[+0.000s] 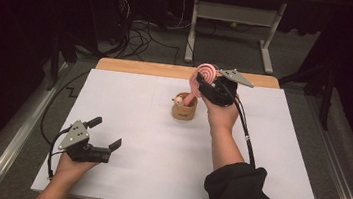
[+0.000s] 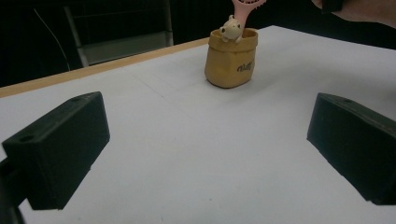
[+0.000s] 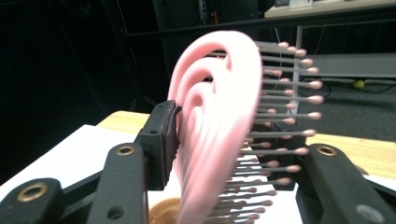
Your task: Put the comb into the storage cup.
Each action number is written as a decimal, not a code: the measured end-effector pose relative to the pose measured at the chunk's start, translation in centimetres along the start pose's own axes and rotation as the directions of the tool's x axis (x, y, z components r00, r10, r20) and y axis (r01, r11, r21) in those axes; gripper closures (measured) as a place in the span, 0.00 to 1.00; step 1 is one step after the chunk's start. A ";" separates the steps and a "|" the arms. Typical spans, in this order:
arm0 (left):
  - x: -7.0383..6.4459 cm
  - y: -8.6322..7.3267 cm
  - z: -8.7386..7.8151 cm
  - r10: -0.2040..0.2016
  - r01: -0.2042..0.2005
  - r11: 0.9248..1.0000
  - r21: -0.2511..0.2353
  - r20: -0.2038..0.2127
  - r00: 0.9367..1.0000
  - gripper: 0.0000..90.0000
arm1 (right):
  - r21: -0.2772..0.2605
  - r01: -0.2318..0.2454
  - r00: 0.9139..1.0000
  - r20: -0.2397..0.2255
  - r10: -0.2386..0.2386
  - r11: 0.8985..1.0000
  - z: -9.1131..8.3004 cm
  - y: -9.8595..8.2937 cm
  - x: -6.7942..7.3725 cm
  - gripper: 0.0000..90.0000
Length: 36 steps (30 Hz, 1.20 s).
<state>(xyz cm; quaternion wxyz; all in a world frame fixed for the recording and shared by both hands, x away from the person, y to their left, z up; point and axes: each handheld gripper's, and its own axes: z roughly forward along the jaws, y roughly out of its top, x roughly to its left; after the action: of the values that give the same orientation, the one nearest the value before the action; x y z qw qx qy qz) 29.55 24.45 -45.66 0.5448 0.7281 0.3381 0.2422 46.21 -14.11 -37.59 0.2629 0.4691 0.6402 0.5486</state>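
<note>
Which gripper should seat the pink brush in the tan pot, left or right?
Right. The right gripper is already shut on the pink hairbrush, whose handle points down into the tan pot. The left gripper rests open at the near left of the white mat, holding nothing, well away from the pot.

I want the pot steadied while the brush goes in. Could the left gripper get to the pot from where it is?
Probably yes. The left gripper is open, holds nothing, and bare sheet lies between it and the pot. The right gripper holds the brush above the pot's far side.
</note>
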 end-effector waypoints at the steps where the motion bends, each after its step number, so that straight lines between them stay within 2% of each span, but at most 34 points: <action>1: 0.0 0.0 0.0 -0.001 0.001 1.000 0.000 -0.001 1.000 0.00 | 0.002 -0.001 1.000 0.000 0.001 1.000 0.0 0.0 -0.1 0.58; 19: 0.3 -0.1 -0.1 -0.018 0.018 1.000 -0.006 -0.006 1.000 0.00 | 0.010 -0.033 0.999 0.009 0.032 0.999 -1.5 -0.8 -1.8 0.51; 36: 0.3 -0.1 -0.1 -0.015 0.015 1.000 -0.002 -0.007 1.000 0.00 | 0.031 -0.040 0.999 0.012 0.039 0.999 -1.8 -1.4 -2.5 0.45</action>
<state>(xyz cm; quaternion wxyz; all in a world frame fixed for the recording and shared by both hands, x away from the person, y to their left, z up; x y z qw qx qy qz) 29.66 24.77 -45.74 0.5463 0.7241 0.3453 0.2408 45.28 -17.11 -38.87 0.2481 0.4886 0.6379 0.5411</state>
